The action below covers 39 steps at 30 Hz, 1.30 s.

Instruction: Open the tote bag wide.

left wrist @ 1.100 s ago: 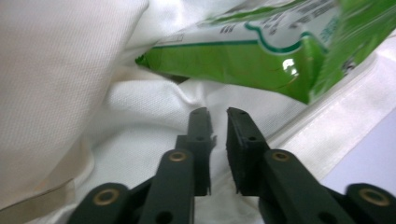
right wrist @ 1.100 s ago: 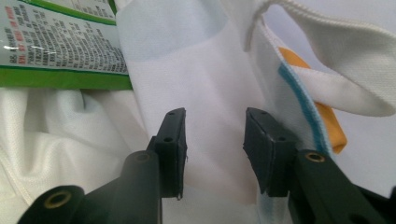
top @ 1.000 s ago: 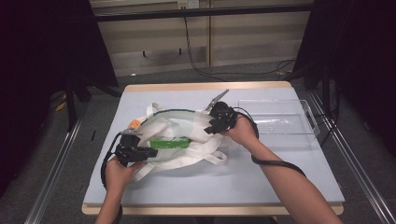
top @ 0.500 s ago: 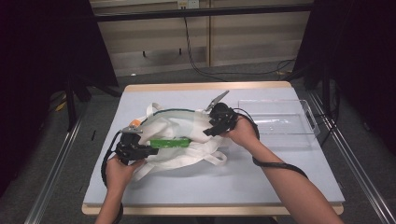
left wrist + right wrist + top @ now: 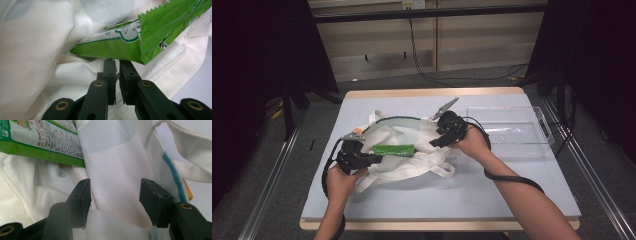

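At the near-left of the table (image 5: 362,210), the left gripper (image 5: 362,159) sat with its jaws nearly together. In its own view no cloth or wrapper showed in the narrow gap, and the tips lay just under the packet's edge, so it looked closed on nothing, though I couldn't rule out a pinch on the bag cloth under it.

Change over the last second: the green snack packet (image 5: 394,149) had shifted a little rightward and lay flatter, further into the mouth of the white tote bag (image 5: 412,170). The left gripper had moved slightly with it. My read: the packet was being fed into the bag, part way in and not yet fully seated.

Mid-table, the right gripper (image 5: 443,136) had barely moved. Its jaws stood wide apart around a fold of the bag's fabric (image 5: 115,177), not clamped, apparently holding the opening up or about to grab it.

Bag contents: the green packet, plus something orange (image 5: 358,132) at its far-left rim; couldn't tell what it was.

Further right, a clear plastic tray (image 5: 542,125) sat apart from the bag, nothing visible inside.
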Available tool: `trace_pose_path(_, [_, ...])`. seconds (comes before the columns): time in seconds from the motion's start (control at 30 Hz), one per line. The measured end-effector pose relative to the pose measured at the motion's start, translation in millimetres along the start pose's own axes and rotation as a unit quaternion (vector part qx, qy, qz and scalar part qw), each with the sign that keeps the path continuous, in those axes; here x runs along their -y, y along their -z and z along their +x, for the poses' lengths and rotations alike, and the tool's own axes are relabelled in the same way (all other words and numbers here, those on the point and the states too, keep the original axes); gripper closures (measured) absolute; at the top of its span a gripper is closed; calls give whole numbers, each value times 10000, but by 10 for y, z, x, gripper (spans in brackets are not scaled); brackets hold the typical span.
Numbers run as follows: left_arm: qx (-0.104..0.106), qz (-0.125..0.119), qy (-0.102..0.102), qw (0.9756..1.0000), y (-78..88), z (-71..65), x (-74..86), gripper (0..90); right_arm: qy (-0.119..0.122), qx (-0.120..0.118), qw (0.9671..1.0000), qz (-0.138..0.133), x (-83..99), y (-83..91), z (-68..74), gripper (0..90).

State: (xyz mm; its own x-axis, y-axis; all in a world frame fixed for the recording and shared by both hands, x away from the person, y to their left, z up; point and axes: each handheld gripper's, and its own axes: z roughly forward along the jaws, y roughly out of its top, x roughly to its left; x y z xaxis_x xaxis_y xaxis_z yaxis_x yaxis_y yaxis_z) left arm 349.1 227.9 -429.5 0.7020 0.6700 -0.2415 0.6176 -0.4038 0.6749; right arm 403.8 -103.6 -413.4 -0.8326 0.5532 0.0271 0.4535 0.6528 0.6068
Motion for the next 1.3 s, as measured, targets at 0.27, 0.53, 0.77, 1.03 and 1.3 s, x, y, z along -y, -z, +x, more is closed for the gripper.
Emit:
trace_pose_path(0.27, [-30,-43,-14,10000,-6,10,-22,855,59,-28,10000,-13,9,7,14,407])
trace_pose_path(0.53, [-57,-63,-60,9999,-45,2,-59,864,52,-25,10000,-9,8,2,21,397])
trace_pose_path(0.77, [-92,-147,-63,9998,-52,-6,-96,877,107,-53,9999,-61,20,24,38,396])
trace_pose_path(1.03, [-195,-220,-78,9995,-48,2,-148,883,137,-74,9998,-84,26,38,55,392])
trace_pose_path(1.3, [-180,-262,-84,9995,-76,0,-168,891,146,-91,9998,-81,12,36,38,399])
